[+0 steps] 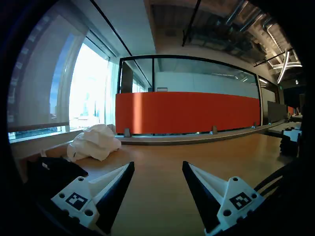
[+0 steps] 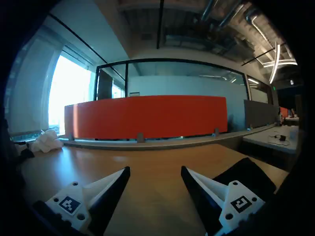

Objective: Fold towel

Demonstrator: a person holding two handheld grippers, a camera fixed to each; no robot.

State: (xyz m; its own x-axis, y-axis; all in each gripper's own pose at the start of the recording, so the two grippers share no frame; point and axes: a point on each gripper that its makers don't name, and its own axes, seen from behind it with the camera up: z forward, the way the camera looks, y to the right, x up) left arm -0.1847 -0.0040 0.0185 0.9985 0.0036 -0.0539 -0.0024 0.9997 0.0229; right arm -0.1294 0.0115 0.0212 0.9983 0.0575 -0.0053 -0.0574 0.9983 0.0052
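A crumpled white towel (image 1: 93,142) lies in a heap on the wooden table (image 1: 169,157), at the left and beyond my left gripper (image 1: 158,167). That gripper is open, low over the table, with nothing between its fingers. In the right gripper view the same towel (image 2: 46,141) is small at the far left edge of the table (image 2: 157,165). My right gripper (image 2: 155,171) is open too, held just above the bare wood, well away from the towel.
An orange divider panel (image 1: 189,112) runs along the table's far edge. A black object (image 1: 51,171) lies near the towel at left, and a black pad (image 2: 246,173) sits at the table's right end. Another desk (image 2: 275,141) stands farther right. Bright windows line the left wall.
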